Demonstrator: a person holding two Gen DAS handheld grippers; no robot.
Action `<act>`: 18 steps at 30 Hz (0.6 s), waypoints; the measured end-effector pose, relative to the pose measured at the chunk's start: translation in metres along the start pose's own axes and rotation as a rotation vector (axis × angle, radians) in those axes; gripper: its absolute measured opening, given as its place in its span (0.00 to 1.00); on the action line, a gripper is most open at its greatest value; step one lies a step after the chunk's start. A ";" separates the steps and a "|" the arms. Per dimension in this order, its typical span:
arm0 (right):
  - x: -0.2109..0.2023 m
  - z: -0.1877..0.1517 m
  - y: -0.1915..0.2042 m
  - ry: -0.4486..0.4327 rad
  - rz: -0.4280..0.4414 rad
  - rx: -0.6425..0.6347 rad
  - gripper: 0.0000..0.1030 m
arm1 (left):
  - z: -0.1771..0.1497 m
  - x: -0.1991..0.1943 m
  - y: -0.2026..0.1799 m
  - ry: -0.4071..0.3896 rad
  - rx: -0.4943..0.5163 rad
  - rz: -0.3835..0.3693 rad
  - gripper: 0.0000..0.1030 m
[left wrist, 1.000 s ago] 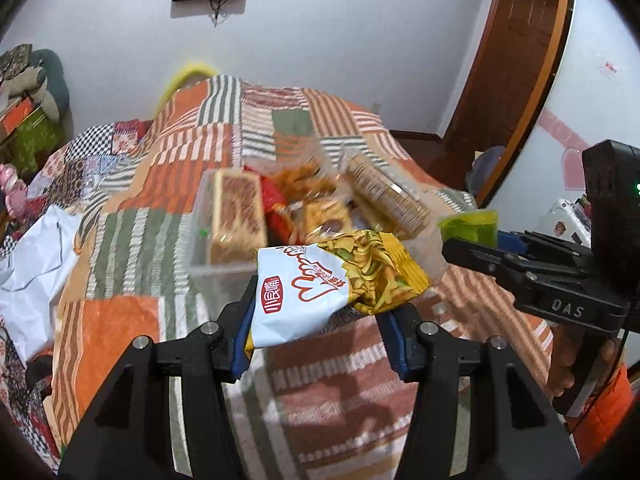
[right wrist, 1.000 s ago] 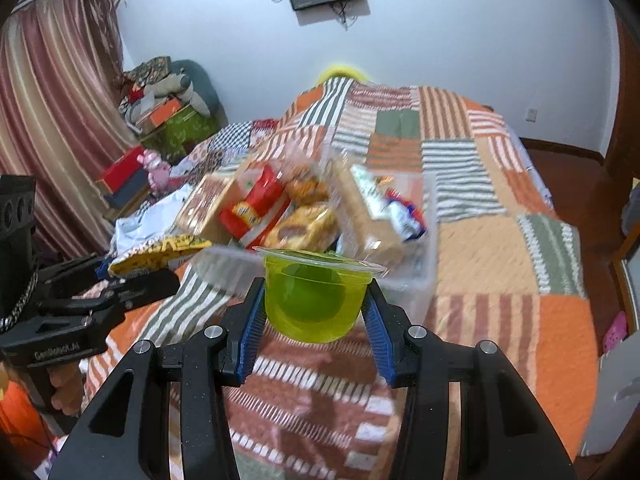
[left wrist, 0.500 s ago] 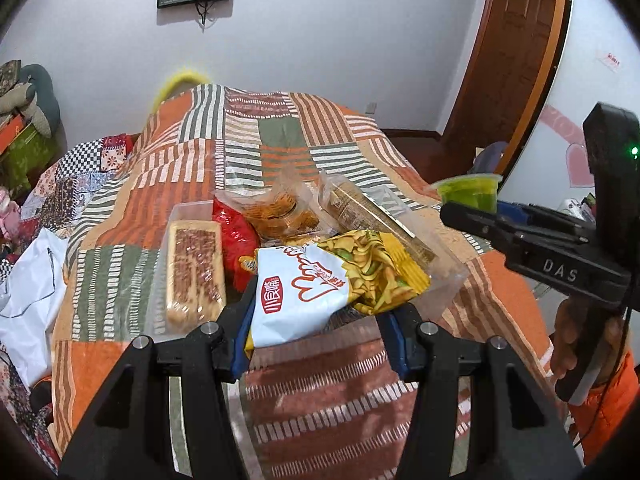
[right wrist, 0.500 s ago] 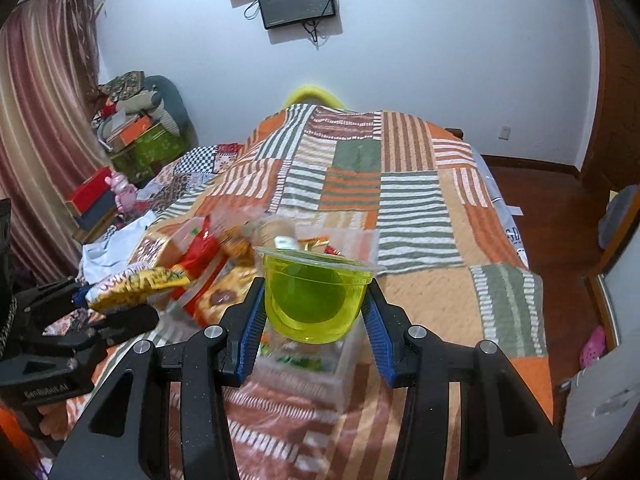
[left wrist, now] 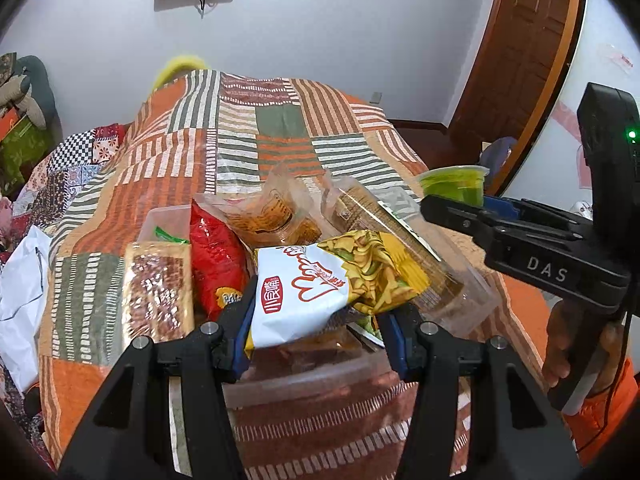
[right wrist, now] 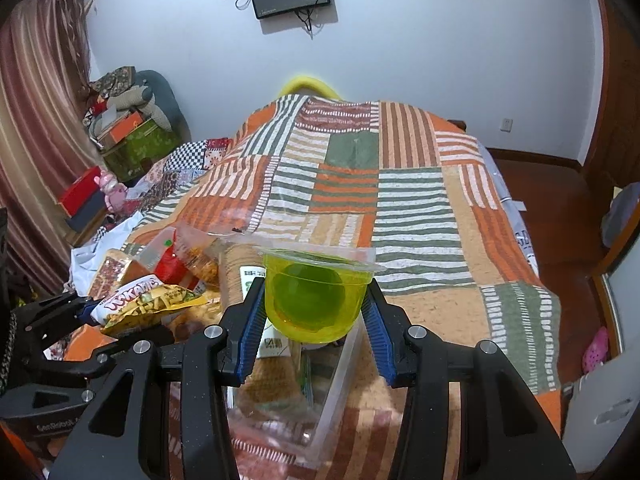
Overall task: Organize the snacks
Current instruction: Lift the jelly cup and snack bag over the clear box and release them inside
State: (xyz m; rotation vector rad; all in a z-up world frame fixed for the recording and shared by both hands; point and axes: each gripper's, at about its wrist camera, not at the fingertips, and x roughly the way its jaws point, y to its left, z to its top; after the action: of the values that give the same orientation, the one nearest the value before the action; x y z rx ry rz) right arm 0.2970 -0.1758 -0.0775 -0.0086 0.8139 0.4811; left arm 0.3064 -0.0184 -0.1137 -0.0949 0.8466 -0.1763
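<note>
My left gripper (left wrist: 320, 320) is shut on a white and yellow snack bag (left wrist: 328, 280) and holds it over the near end of a clear plastic bin (left wrist: 472, 308) on the bed. The bin holds a red chip bag (left wrist: 214, 256), a long biscuit pack (left wrist: 156, 288), orange wrapped snacks (left wrist: 272, 216) and a cracker sleeve (left wrist: 360, 212). My right gripper (right wrist: 314, 320) is shut on a green jelly cup (right wrist: 316, 296) above the bin's right side (right wrist: 340, 372). The cup also shows in the left wrist view (left wrist: 456, 184), and the snack bag in the right wrist view (right wrist: 148, 300).
The bin sits on a patchwork quilt (right wrist: 380, 188) of orange, green and striped squares. A white bag (left wrist: 20, 292) lies at the bed's left edge. Boxes and toys (right wrist: 128, 136) are piled by the curtain. A wooden door (left wrist: 528, 52) stands at the right.
Both grippers have moved forward and lower over the bin, still holding their snacks. The bin now lies right below the snack bag and the jelly cup.
</note>
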 end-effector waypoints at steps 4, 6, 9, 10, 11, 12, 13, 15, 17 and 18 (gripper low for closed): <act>0.011 0.001 -0.002 0.021 0.008 0.008 0.42 | 0.003 0.011 0.003 0.011 -0.015 0.005 0.52; 0.013 0.000 -0.002 0.023 0.008 0.012 0.42 | 0.004 0.014 0.006 0.008 -0.024 0.010 0.52; 0.013 0.001 -0.003 0.023 0.010 0.014 0.42 | 0.004 0.014 0.006 0.003 -0.020 0.009 0.52; 0.014 0.001 -0.004 0.025 0.008 0.014 0.42 | 0.003 0.014 0.006 0.005 -0.018 0.007 0.52; 0.014 0.001 -0.005 0.026 0.007 0.014 0.42 | 0.003 0.014 0.006 0.006 -0.016 0.008 0.52; 0.015 0.001 -0.005 0.029 0.004 0.014 0.42 | 0.002 0.014 0.006 0.004 -0.015 0.010 0.52; 0.015 0.001 -0.006 0.036 0.001 0.013 0.42 | 0.002 0.014 0.006 0.001 -0.014 0.014 0.54; 0.016 0.002 -0.006 0.036 0.002 0.010 0.44 | 0.001 0.014 0.005 0.002 -0.009 0.021 0.55; 0.014 0.002 -0.006 0.038 -0.008 0.000 0.45 | 0.000 0.013 0.003 0.006 -0.003 0.021 0.58; 0.014 0.002 -0.006 0.037 -0.015 -0.006 0.46 | 0.000 0.013 0.002 0.009 -0.001 0.020 0.61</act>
State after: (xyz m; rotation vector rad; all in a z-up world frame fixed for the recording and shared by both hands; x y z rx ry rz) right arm 0.3090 -0.1747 -0.0865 -0.0292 0.8478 0.4701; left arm 0.3147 -0.0191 -0.1238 -0.0871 0.8564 -0.1579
